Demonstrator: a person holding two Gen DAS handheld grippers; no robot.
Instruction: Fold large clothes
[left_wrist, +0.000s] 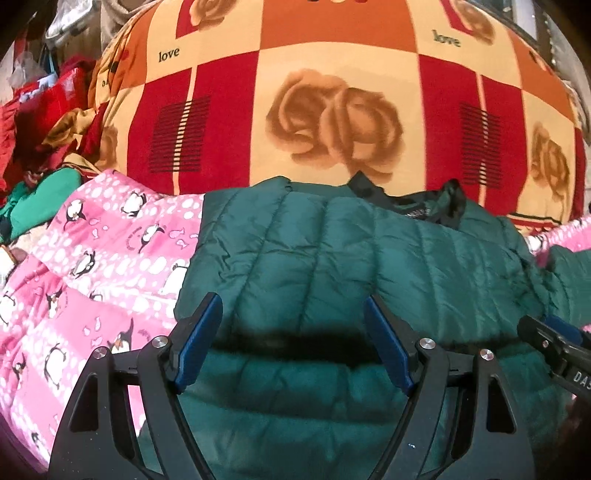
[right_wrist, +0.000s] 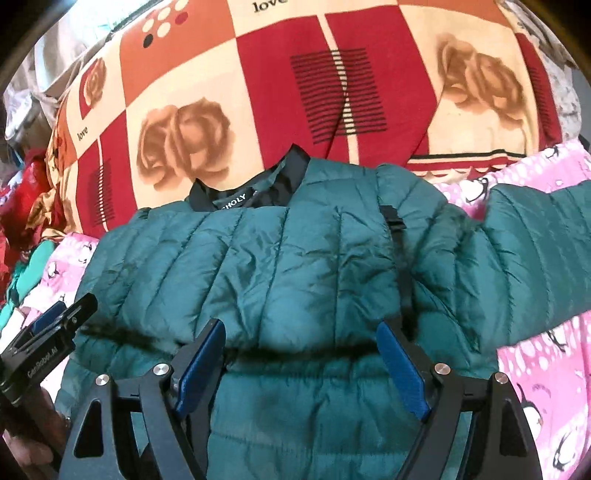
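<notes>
A dark green quilted puffer jacket (left_wrist: 332, 258) lies flat on a pink penguin-print quilt (left_wrist: 92, 258), collar and black label at the far side. In the right wrist view the jacket (right_wrist: 277, 277) has one sleeve (right_wrist: 535, 258) stretched out to the right. My left gripper (left_wrist: 293, 343) is open and empty, just above the jacket's lower body. My right gripper (right_wrist: 301, 365) is open and empty over the same area. The right gripper's tip shows in the left wrist view (left_wrist: 554, 339), and the left gripper shows in the right wrist view (right_wrist: 55, 321).
A red, orange and cream rose-print blanket (left_wrist: 314, 92) covers the bed beyond the jacket. A heap of red and green clothes (left_wrist: 37, 140) lies at the far left. The pink quilt (right_wrist: 546, 387) extends on both sides of the jacket.
</notes>
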